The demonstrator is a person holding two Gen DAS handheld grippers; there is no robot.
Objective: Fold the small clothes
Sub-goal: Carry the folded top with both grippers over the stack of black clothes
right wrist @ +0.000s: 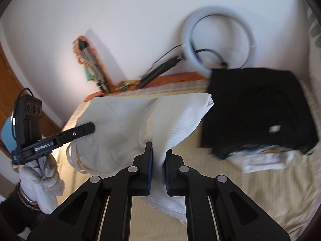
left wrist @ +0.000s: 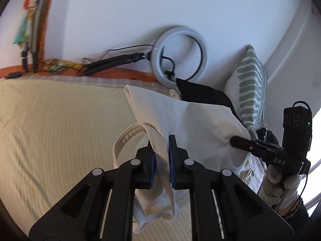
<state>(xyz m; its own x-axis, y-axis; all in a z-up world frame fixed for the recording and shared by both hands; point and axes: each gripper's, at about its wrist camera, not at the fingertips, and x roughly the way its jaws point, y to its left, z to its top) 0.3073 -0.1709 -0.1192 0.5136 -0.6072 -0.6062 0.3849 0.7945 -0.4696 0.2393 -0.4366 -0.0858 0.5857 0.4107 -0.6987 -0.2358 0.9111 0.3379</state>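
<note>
A small white garment [left wrist: 192, 120] hangs stretched between my two grippers above the striped bed. My left gripper [left wrist: 162, 140] is shut on its ribbed strap end; the looped straps hang down by the fingers. My right gripper [right wrist: 158, 150] is shut on the other side of the white garment [right wrist: 120, 124]. In the left wrist view the right gripper [left wrist: 236, 140] shows at the right, pinching the cloth edge. In the right wrist view the left gripper [right wrist: 88, 128] shows at the left, against the cloth.
A stack of folded clothes with a black piece on top [right wrist: 256, 108] lies on the yellow striped bed [left wrist: 60, 130]. A ring light [left wrist: 180, 54] on a stand leans at the wall. A green patterned pillow [left wrist: 250, 84] stands at the right.
</note>
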